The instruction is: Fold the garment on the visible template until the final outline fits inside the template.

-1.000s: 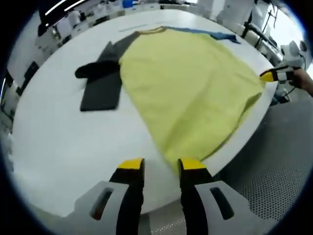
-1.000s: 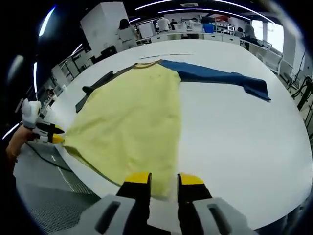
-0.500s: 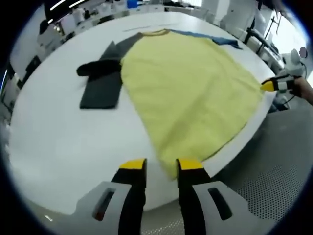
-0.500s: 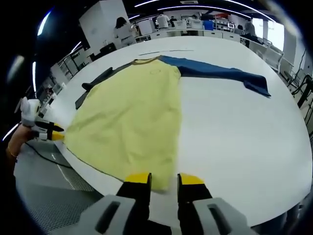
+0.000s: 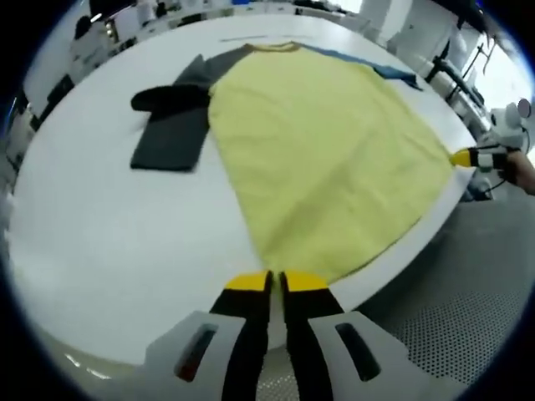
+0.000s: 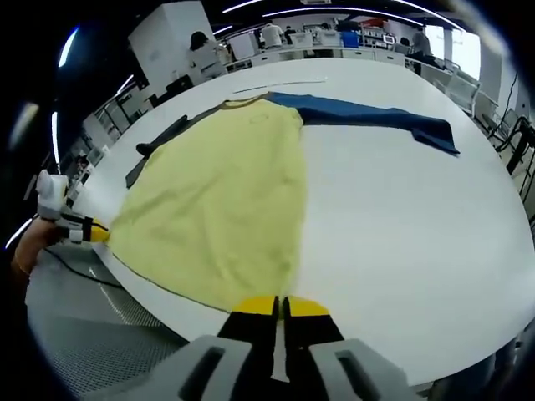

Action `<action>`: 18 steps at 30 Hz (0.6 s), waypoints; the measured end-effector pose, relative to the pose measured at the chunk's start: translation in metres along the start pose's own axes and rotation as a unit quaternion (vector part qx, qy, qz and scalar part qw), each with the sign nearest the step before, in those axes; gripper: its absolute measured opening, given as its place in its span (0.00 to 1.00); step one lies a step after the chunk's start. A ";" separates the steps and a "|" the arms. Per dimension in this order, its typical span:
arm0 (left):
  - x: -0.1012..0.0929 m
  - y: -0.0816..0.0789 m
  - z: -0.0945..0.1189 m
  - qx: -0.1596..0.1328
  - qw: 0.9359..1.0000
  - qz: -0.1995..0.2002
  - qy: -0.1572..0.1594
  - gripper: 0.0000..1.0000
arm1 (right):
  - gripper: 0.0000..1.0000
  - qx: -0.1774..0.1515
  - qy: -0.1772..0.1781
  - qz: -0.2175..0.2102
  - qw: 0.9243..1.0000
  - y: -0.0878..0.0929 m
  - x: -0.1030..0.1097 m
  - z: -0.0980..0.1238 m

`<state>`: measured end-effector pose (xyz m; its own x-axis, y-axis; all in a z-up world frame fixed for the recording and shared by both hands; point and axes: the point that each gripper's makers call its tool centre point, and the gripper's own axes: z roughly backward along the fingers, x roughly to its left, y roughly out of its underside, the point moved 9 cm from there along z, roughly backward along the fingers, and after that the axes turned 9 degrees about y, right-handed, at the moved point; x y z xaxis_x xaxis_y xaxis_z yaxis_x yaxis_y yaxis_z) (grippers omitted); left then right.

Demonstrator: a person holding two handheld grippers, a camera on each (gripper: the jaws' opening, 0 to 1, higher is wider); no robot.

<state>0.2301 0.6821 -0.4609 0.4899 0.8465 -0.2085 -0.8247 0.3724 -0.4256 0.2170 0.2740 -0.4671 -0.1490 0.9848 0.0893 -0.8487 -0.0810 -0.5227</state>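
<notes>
Shirt (image 5: 322, 142) soft, light, drapes. Your left gripper (image 5: 269, 282) and right gripper (image 6: 280, 307) pinched closed at near hem corners. Lift both evenly; fabric sags, may slide.

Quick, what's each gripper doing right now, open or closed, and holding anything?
Left gripper: closed on the near hem of the yellow cloth garment.
Right gripper: closed on the same garment's hem at the other bottom corner.
</notes>
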 end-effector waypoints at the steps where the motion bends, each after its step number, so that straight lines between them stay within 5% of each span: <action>1: 0.000 0.000 0.000 0.002 1.000 -0.006 -0.005 0.01 | 0.00 0.002 -0.001 0.002 1.000 0.001 0.000 0.001; 18: 0.005 0.002 0.005 0.024 0.999 -0.026 -0.019 0.00 | 0.00 0.021 -0.021 0.006 1.000 0.008 0.003 0.006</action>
<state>0.2297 0.6886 -0.4583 0.5223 0.8389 -0.1530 -0.8114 0.4338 -0.3918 0.2070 0.2759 -0.4662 -0.1791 0.9766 0.1191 -0.8668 -0.0994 -0.4886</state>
